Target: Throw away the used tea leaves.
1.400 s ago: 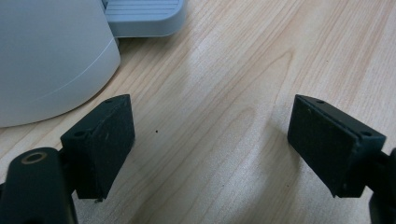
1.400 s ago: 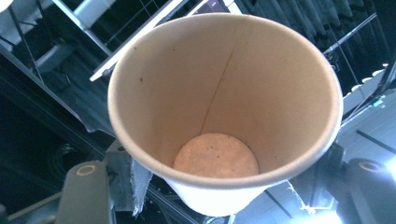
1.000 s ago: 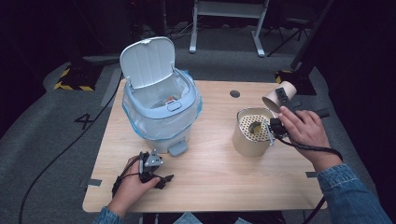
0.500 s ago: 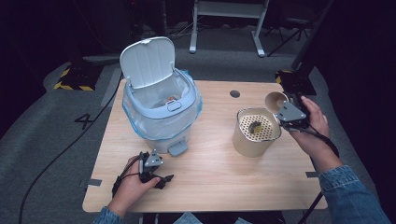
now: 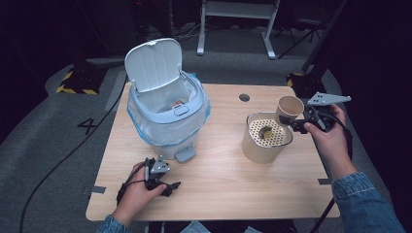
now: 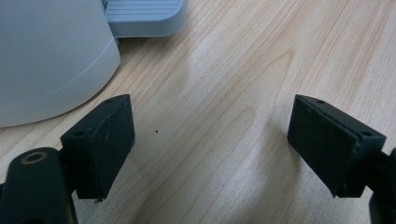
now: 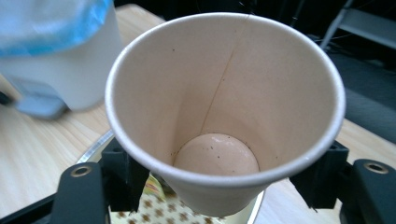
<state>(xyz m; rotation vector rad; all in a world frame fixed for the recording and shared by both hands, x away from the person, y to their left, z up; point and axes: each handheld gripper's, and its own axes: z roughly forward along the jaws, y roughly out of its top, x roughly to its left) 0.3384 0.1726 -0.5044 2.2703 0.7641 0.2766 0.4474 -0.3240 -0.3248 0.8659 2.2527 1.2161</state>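
Paper cup (image 7: 224, 112) | clamped, tilted, in right gripper (image 5: 300, 124) | over strainer pot (image 5: 266, 138)

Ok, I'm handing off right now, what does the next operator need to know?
Right tool: shut on the paper cup, which looks empty inside, held at the far rim of the strainer pot.
Left tool: open, resting on the table by the bin's pedal.
Bin: lid up, liner in.
Done: cup seems emptied; a scrap lies on the strainer.
Left: probably drop the cup in the bin.
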